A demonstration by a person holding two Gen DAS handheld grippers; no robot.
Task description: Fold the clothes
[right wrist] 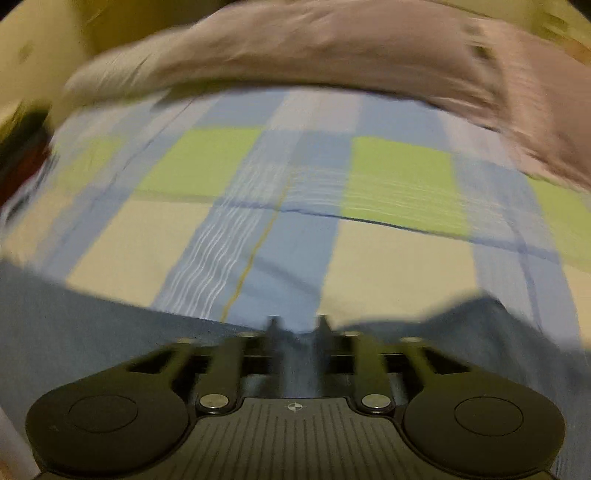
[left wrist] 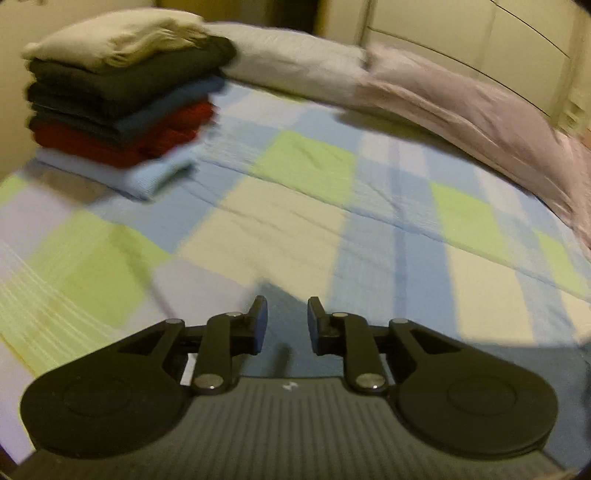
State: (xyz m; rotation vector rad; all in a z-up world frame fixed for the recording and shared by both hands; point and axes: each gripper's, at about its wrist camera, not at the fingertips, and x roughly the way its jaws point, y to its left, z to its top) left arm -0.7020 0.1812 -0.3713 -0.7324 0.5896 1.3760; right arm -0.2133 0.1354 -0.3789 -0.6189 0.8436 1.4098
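One stack of folded clothes at ten o'clock, about six garments; two pillows, one white, one pink, from twelve to two o'clock; one checked bedspread.

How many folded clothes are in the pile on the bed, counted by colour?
Folded pile, top to bottom:
Beige top: 1
Black layer: 1
Dark blue layer: 1
Red layer: 1
Light blue bottom: 1
Total: 5 layers showing; blur could hide more.
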